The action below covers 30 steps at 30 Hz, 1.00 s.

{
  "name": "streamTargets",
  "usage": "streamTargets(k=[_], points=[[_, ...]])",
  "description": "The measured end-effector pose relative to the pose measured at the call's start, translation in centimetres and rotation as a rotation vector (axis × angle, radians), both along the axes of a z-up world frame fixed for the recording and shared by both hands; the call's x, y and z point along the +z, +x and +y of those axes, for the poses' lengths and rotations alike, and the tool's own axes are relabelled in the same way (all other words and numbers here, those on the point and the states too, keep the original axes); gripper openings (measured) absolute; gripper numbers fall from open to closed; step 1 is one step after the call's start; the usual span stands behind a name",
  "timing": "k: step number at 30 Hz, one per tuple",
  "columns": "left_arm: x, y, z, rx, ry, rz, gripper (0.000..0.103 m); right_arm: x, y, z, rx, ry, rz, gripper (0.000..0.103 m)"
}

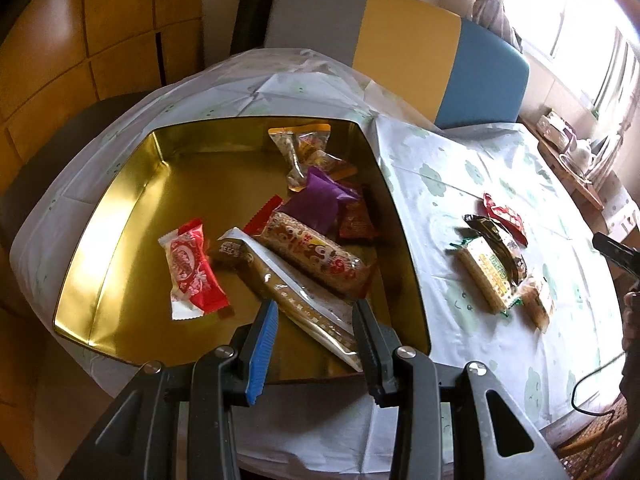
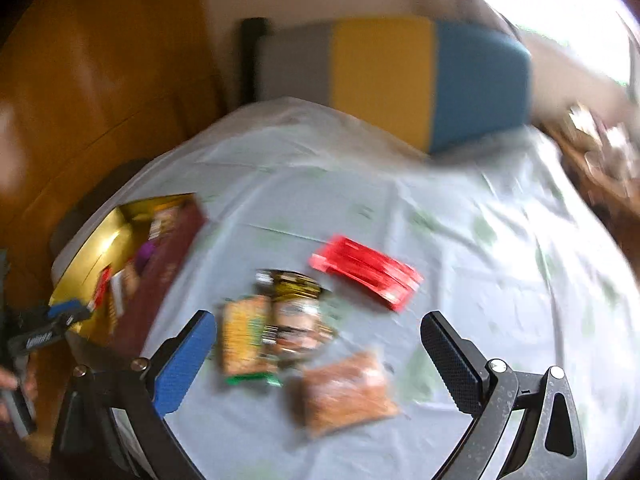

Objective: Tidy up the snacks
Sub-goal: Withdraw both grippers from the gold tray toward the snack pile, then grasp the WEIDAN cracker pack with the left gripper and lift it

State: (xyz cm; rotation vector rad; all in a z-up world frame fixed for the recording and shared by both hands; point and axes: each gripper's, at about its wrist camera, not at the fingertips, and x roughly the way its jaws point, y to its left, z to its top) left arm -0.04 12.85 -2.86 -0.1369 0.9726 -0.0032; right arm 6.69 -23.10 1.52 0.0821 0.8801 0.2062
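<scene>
A gold tin (image 1: 120,216) on the table holds several snacks: a red-and-white candy (image 1: 192,272), a long clear-wrapped bar (image 1: 288,288), a rice bar (image 1: 316,258) and a purple packet (image 1: 320,196). My left gripper (image 1: 316,312) is open above the tin's near edge, its fingers either side of the long bar's near end. In the blurred right wrist view, my right gripper (image 2: 320,332) is wide open over loose snacks on the cloth: a green-edged cracker pack (image 2: 244,340), a dark packet (image 2: 300,308), an orange-brown pack (image 2: 344,392) and a red packet (image 2: 364,268).
The table has a white cloth with green prints (image 1: 460,184). A grey, yellow and blue chair back (image 1: 400,40) stands behind it. A tray with teaware (image 1: 576,156) is at the far right. Wooden panels (image 1: 80,40) line the left. The tin also shows in the right wrist view (image 2: 96,248).
</scene>
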Motion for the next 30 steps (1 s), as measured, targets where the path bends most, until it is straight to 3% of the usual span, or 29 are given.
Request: streamTargets(k=[2, 4, 6, 14, 17, 23, 30], points=[[0.0, 0.0, -0.4, -0.013, 0.004, 0.0, 0.039, -1.4, 0.4, -3.0, -0.115, 0.054, 0.036, 0.103], [0.1, 0.0, -0.9, -0.029, 0.008, -0.001, 0.039, -2.3, 1.3, -5.6, -0.254, 0.103, 0.129, 0.103], [0.1, 0.0, -1.6, -0.052, 0.009, -0.001, 0.039, -2.7, 1.5, -7.2, -0.308, 0.181, 0.152, 0.103], [0.4, -0.1, -5.1, -0.165, 0.004, 0.003, 0.039, -4.7, 0.8, -10.8, -0.492, 0.306, 0.269, 0.103], [0.5, 0.1, -6.4, -0.204, 0.006, 0.011, 0.039, -5.1, 0.5, -11.5, -0.538, 0.331, 0.296, 0.103], [1.1, 0.6, -10.0, -0.297, 0.011, 0.005, 0.039, -5.0, 0.6, -11.3, -0.52, 0.338, 0.293, 0.103], [-0.3, 2.9, -14.2, -0.369, -0.012, 0.071, 0.039, -4.7, 0.6, -10.7, -0.494, 0.339, 0.286, 0.103]])
